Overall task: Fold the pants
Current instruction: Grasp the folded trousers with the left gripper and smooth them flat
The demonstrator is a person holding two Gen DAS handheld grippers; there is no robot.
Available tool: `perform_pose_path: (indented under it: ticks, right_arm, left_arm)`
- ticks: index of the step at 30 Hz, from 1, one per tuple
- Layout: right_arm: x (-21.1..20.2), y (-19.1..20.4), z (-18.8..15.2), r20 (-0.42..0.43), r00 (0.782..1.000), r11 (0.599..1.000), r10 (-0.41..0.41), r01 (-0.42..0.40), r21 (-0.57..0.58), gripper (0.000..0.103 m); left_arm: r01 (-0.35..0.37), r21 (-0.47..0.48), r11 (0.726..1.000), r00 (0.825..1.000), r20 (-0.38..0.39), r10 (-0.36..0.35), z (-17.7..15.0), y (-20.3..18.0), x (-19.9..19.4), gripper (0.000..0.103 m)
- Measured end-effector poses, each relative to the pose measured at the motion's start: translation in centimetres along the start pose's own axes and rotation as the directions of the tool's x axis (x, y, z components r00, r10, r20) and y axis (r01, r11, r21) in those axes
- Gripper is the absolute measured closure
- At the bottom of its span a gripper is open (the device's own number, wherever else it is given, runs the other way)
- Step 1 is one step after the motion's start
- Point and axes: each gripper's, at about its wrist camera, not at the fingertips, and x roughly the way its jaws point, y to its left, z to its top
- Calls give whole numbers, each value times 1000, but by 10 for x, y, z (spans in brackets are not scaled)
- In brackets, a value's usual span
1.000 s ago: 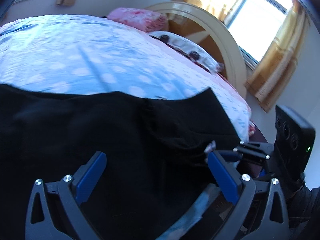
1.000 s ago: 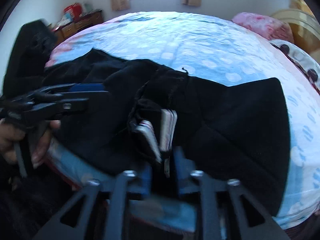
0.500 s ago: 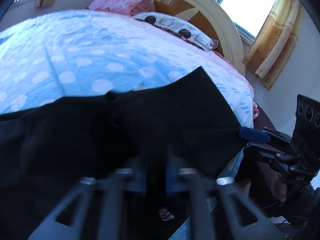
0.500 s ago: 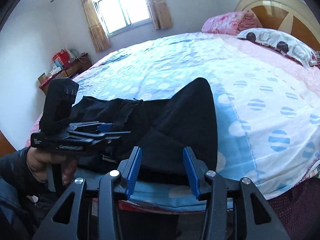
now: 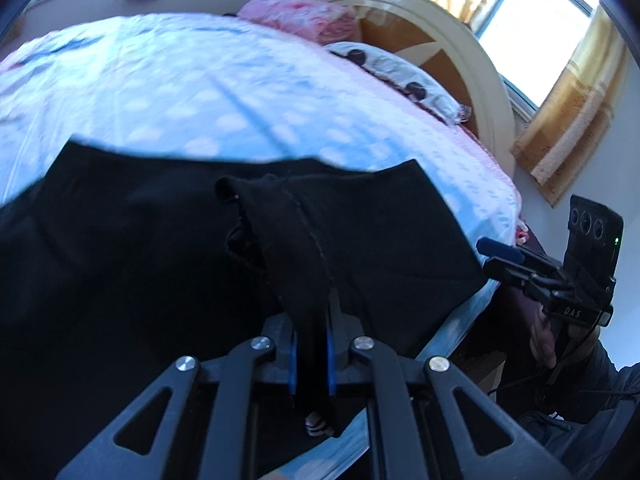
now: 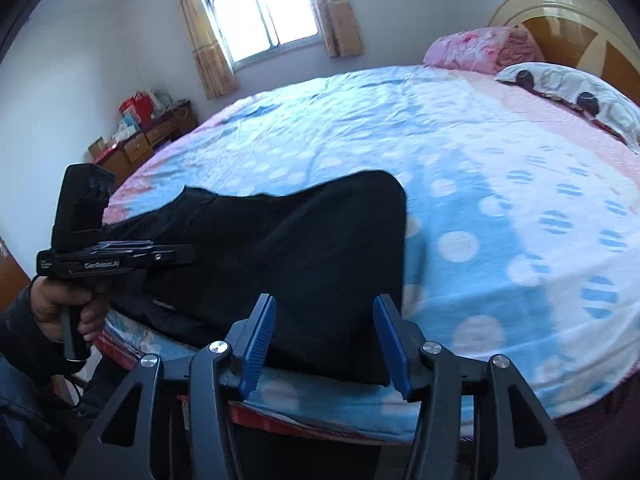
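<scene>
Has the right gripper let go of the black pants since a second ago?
Yes. The right gripper has opened and backed off toward the near edge of the polka-dot bed; the black pants lie beyond its fingers.

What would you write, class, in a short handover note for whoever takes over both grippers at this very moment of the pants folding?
Left gripper: fingers shut on a raised fold of the black pants.
Right gripper: open, holding nothing, poised at the pants' near edge.
Pants lie on the polka-dot bed, near its edge.
Done: fabric pinched by the left gripper.
Left: grip with the right, probably carry the fold over, then smooth it.
</scene>
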Motion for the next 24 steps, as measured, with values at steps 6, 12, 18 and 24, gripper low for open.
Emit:
perform_pose_path:
  ticks: [6,12,18,24]
  right_arm:
    - [13,19,2,-32,999,999,20,-21,-46,50]
    - [26,22,-1,-78,997,998,-4,-1,-67,50]
    - [40,15,-9,-134,991,998,-17,10,-56,50]
    - [52,20,-14,-188,981,992,-50,26,-127,49]
  left_arm:
    - [3,-38,999,999,46,-1,-2,11,-10,93]
    - [-24,-69,997,998,52,28,-1,33,-11,92]
    - [-20,-87,996,998,50,24,-6,37,-10,92]
    - [-33,-81,996,999,36,36,-9,36,-5,87]
